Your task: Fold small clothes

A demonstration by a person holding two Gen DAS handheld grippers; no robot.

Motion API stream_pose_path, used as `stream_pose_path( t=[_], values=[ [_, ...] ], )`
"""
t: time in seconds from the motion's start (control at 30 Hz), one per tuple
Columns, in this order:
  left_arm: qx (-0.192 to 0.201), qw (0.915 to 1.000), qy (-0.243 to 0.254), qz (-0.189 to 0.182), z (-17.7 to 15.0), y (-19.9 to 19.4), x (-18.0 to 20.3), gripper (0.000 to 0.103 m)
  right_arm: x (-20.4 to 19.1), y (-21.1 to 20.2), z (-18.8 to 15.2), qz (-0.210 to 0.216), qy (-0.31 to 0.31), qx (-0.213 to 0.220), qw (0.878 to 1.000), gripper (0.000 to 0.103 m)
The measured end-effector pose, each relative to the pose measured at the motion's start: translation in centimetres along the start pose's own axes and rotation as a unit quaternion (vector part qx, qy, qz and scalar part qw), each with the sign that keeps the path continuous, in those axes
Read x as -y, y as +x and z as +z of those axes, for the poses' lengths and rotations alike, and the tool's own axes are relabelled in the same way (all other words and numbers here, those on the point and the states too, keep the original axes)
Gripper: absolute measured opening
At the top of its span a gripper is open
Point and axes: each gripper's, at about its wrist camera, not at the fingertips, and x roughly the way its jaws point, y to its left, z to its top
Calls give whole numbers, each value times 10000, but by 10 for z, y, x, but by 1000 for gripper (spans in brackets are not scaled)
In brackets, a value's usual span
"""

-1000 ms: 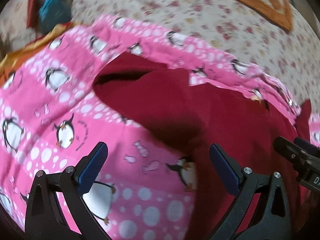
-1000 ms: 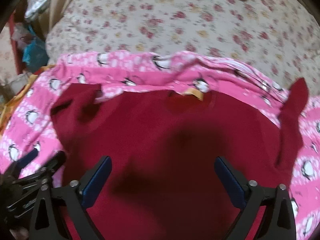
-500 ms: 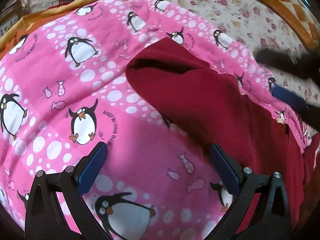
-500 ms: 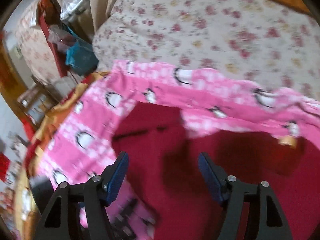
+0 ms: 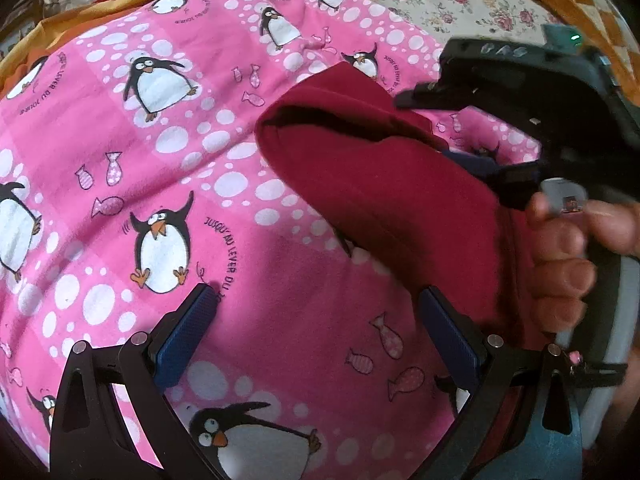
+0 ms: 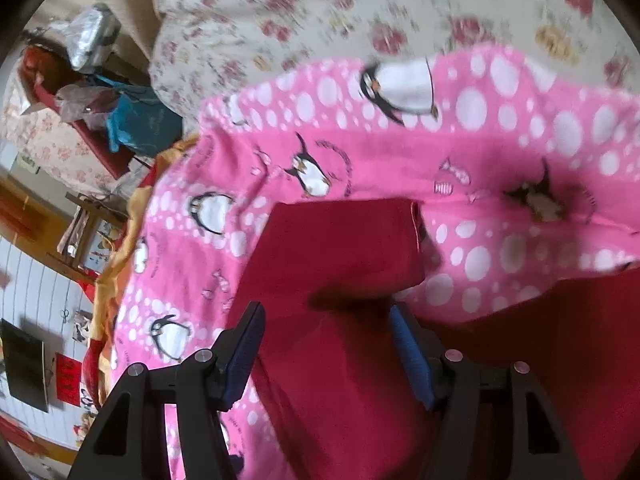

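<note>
The right tool (image 6: pixel 326 350) is closing around the red garment's sleeve (image 6: pixel 340 248), not yet pinching; the left tool (image 5: pixel 320 332) is hanging released; next, fold inward.

1. I cannot see the red garment (image 5: pixel 384 196) whole: its right part runs behind the right gripper (image 5: pixel 476 132) and the hand (image 5: pixel 568 264).
2. That gripper's fingertips are smeared; whether they touch cloth, I cannot tell.
3. In the right wrist view, the flowered bedcover (image 6: pixel 304 12) is blurred.
4. The shelf clutter (image 6: pixel 100 92) at left is too small to identify.
5. The penguin blanket (image 5: pixel 132 184) is cut by the picture's edges.
</note>
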Motion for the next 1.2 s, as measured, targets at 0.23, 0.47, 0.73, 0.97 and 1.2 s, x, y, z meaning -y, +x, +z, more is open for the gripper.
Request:
stream_pose_path(
  t=[0.23,0.47,0.73,0.97,1.2],
  values=[
    [24,9999,-113,-18,2,3,-4,101,18,31,12,-156,307,-30,9994,40],
    [27,9999,6,122,6,10,2,101,-1,5,16,-440,-297,430,9977,7],
    [45,9994,139,329,6,16,6,101,-27,-146,4,-216,-1011,1392,9848,6],
    [76,9995,187,248,3,2,7,101,7,-274,-47,-464,-898,2133,9718,6],
    [443,9981,410,-97,-9,-42,4,101,101,-309,-101,-1518,-108,2013,9676,6]
  ],
)
